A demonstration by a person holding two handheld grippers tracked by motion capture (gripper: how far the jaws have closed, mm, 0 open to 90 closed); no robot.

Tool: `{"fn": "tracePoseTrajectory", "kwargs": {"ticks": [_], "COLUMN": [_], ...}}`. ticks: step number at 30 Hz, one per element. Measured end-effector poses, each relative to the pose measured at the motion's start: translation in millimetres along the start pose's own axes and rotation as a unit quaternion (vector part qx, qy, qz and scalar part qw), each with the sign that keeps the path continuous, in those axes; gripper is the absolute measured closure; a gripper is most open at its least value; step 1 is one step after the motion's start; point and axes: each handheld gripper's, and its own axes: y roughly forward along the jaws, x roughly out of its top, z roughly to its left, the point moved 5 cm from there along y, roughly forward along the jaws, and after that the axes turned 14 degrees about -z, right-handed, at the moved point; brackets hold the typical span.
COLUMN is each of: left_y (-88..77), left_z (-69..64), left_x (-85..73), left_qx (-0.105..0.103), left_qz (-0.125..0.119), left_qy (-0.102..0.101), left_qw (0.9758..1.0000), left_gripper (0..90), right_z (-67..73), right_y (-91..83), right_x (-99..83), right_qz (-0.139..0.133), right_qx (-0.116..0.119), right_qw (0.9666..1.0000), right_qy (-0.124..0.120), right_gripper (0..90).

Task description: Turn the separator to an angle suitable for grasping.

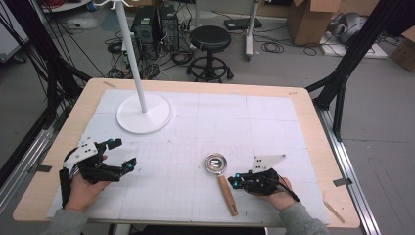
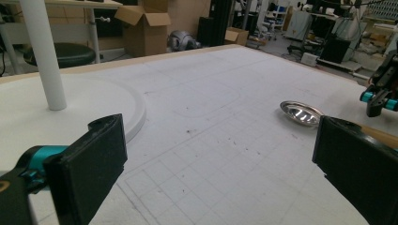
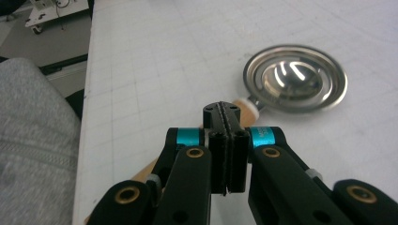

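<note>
The right hand-held gripper [image 3: 226, 140] is clenched on nothing, just above the ladle's [image 3: 294, 78] wooden handle — mid-counter. The left hand-held gripper [image 2: 211, 164] gapes released, with bare counter [image 1: 303, 98] between them.

Even, soft overhead light fills the room, bright enough that the white gridded mat [image 1: 205, 142] looks nearly washed out and shadows beneath things stay faint. The shiny round steel bowl of the wooden-handled strainer [image 3: 295, 77] throws back sharp white glints. The high view is soft and grainy. In the left gripper view, the near black pads [image 2: 89, 168] blur.
</note>
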Motion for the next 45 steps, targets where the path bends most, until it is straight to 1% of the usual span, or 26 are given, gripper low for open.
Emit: {"fn": "tracePoseTrajectory", "kwargs": {"ticks": [4,6,8,10,12,13,16,21,23,24,26,27,29,30,32,38,42,45], "left_y": [0.0,-0.1,-0.2,-0.1,-0.4,-0.4,-0.7,-1.0,-1.2,-1.3,-1.5,-1.5,-1.5,-1.5,-1.5,-1.2,-1.1,-0.9], "left_z": [-0.9,-1.2,-1.0,-0.8,-1.0,-1.1,-1.0,-0.8,-0.7,-0.7,-0.6,-0.5,-0.5,-0.5,-0.3,-0.3,-0.1,-0.2], "left_x": [-0.5,-1.0,-1.3,-1.8,-1.9,-1.9,-1.9,-2.2,-2.2,-2.4,-2.5,-2.5,-2.4,-2.4,-2.4,-2.5,-2.8,-3.0], "left_qx": [-0.001,0.0,0.002,0.003,0.003,0.003,0.003,0.002,0.003,0.005,0.005,0.006,0.006,0.005,0.005,0.005,0.004,0.005], "left_qz": [0.003,0.006,0.007,0.009,0.01,0.01,0.01,0.01,0.011,0.011,0.011,0.011,0.01,0.011,0.011,0.01,0.012,0.012], "left_qy": [0.0,0.001,0.002,0.003,0.003,0.003,0.002,0.002,0.002,0.004,0.004,0.004,0.004,0.004,0.004,0.003,0.004,0.002], "left_qw": [1.0,1.0,1.0,1.0,0.9999,0.9999,0.9999,0.9999,0.9999,0.9999,0.9999,0.9999,0.9999,0.9999,0.9999,0.9999,0.9999,0.9999], "left_gripper": [3.8,3.8,3.8,3.7,3.8,3.7,3.8,3.7,3.7,3.8,3.7,3.7,3.8,3.7,3.8,3.8,3.8,3.7], "right_z": [-5.6,-7.4,-9.8,-9.2,-10.0,-9.0,-8.0,-7.4,-7.0,-6.4,-7.5,-8.5,-9.8,-9.3,-8.3,-5.2,-5.2,-5.5], "right_y": [10.7,13.6,16.4,19.6,24.8,26.8,37.3,54.5,59.6,61.5,64.1,65.0,66.6,67.3,68.7,74.5,77.1,78.6], "right_x": [5.1,5.8,7.3,9.5,12.7,13.7,17.0,19.3,19.4,19.1,18.5,17.9,16.8,16.3,15.9,15.1,13.0,11.7], "right_qz": [-0.002,0.002,0.003,0.007,0.007,0.011,0.024,0.055,0.061,0.064,0.067,0.07,0.074,0.077,0.08,0.099,0.115,0.121], "right_qx": [0.007,0.006,0.005,0.007,0.011,0.013,0.018,0.022,0.026,0.028,0.029,0.028,0.025,0.028,0.029,0.031,0.025,0.021], "right_qw": [1.0,1.0,1.0,1.0,0.9999,0.9998,0.9994,0.9973,0.9967,0.9965,0.9965,0.9966,0.9964,0.9961,0.9957,0.9931,0.9911,0.9905], "right_qy": [-0.004,-0.002,-0.008,-0.001,-0.011,-0.008,-0.018,-0.042,-0.046,-0.044,-0.04,-0.034,-0.035,-0.033,-0.035,-0.054,-0.062,-0.062], "right_gripper": [90.0,90.0,90.0,90.0,90.0,90.0,90.0,90.0,90.0,90.0,90.0,90.0,90.0,90.0,90.0,90.0,90.0,90.0]}}
